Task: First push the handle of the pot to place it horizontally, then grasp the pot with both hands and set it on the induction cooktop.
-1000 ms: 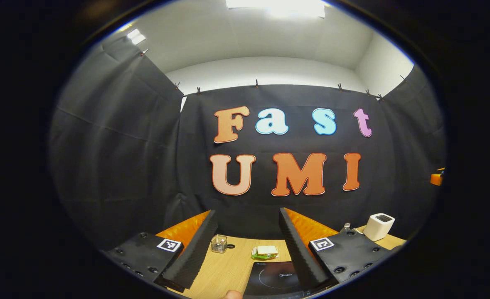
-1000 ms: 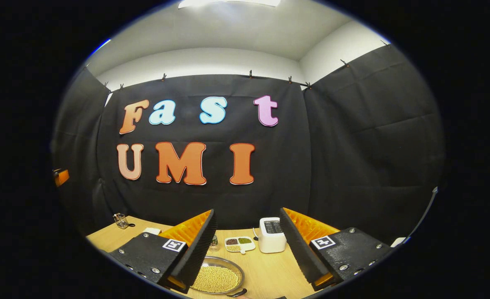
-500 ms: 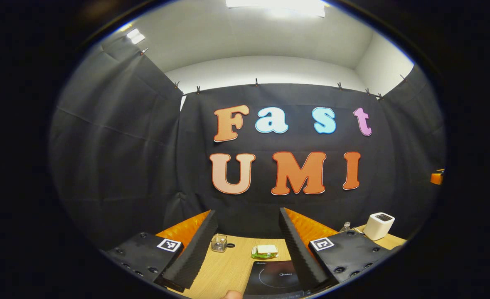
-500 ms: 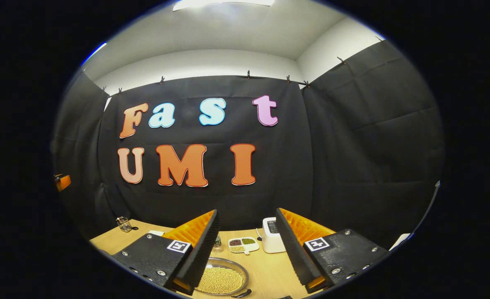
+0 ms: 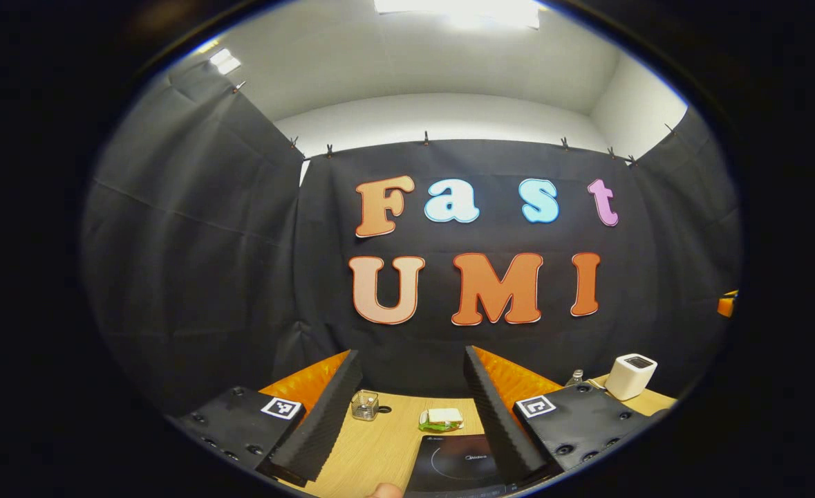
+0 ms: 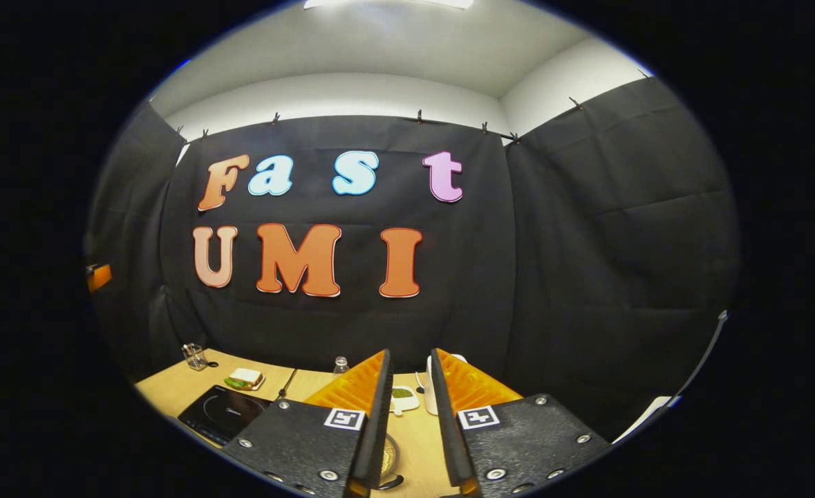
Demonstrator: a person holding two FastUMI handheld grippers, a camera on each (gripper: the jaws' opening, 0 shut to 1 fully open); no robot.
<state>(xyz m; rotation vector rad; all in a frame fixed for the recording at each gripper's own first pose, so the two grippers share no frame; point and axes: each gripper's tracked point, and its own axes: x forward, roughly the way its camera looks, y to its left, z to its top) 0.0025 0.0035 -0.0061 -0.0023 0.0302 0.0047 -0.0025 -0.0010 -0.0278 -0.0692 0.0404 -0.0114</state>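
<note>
In the left gripper view, the left claw (image 5: 413, 373) is held level and high, aimed at the black cloth wall (image 5: 193, 263), its fingers spread wide and released. Between them, at 6 o'clock, lies one induction cooktop (image 5: 457, 465) on the wooden surface (image 5: 379, 443). Beyond it sit one sandwich on a green plate (image 5: 440, 418), one small glass jar (image 5: 364, 405), and at 4 o'clock one white box-shaped appliance (image 5: 630, 375).

In the right gripper view, the right claw (image 6: 408, 377) is nearly clenched, with a narrow gap and nothing gripped. The pot (image 6: 388, 458) (mostly hidden) peeks through that gap at 6 o'clock. The cooktop (image 6: 222, 413) lies at 8 o'clock, well apart from the pot. A white ceiling (image 6: 393, 41) tops the booth.
</note>
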